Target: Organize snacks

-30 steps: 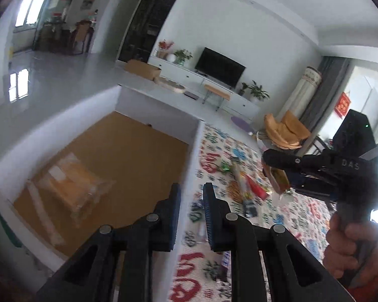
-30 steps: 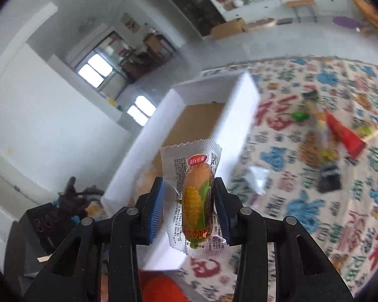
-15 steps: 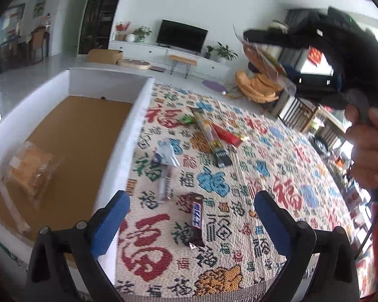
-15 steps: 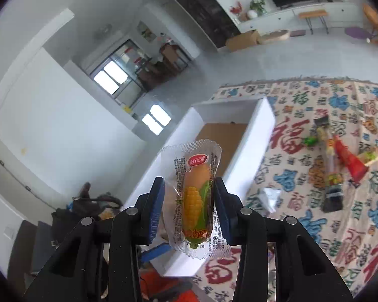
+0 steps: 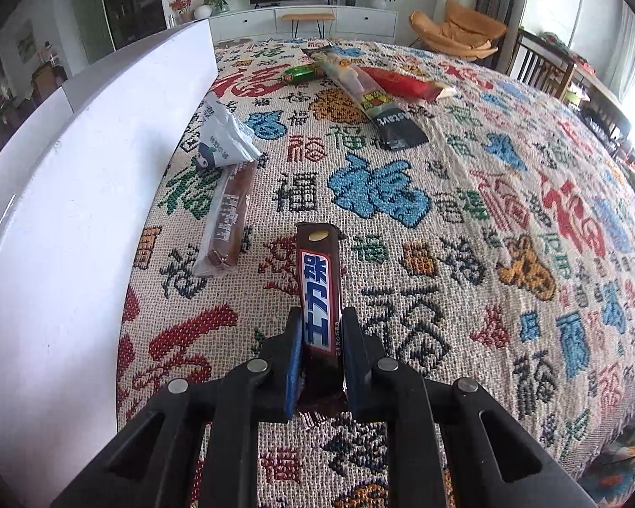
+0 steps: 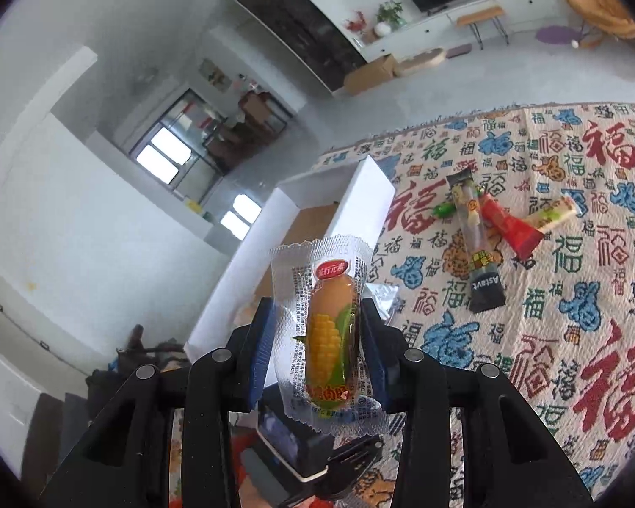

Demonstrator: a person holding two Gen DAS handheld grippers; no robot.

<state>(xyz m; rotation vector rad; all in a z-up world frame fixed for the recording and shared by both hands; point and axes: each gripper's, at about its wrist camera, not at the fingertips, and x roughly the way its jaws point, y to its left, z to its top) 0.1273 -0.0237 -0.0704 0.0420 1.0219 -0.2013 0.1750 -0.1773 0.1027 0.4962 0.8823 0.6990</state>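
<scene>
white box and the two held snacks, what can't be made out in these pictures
- White box contents: left wrist view shows only its outer wall; right wrist view, the corn sausage packet covers most of the opening.
- Chocolate bar near end: left wrist view, hidden between the left gripper fingers.
- Packet's small print: right wrist view, too small to read.
</scene>
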